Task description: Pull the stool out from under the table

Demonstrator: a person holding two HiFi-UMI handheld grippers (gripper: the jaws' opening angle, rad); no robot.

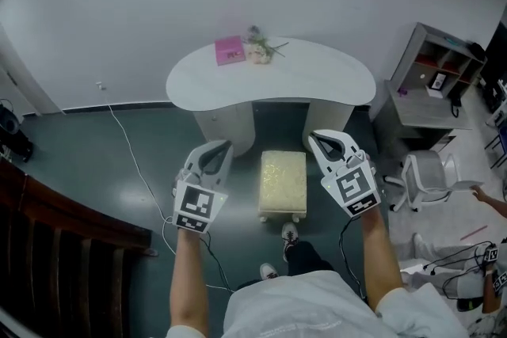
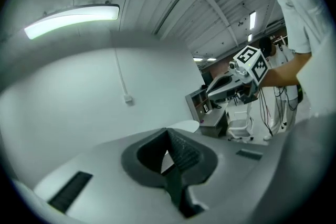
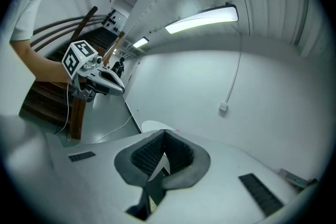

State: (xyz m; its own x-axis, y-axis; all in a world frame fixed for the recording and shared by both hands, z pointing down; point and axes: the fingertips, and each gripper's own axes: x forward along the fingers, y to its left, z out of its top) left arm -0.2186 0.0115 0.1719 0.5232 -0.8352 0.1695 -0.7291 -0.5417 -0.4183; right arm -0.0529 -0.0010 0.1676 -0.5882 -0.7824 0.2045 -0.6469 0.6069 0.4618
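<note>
A pale yellow, rectangular cushioned stool (image 1: 283, 182) is seen standing upright on the dark grey-green floor (image 1: 119, 170), carried on short pale legs whose rounded feet show at its near corners. Its padded top is textured and turned upward. It is set lengthwise toward the white, kidney-shaped bench (image 1: 317, 79), before the hollow of the bench's curved front edge. Its whole top is shown clear of the bench top. Its far end is placed just beside the foot of the bench's white pedestal (image 1: 226, 127); whether they touch cannot be told.
</note>
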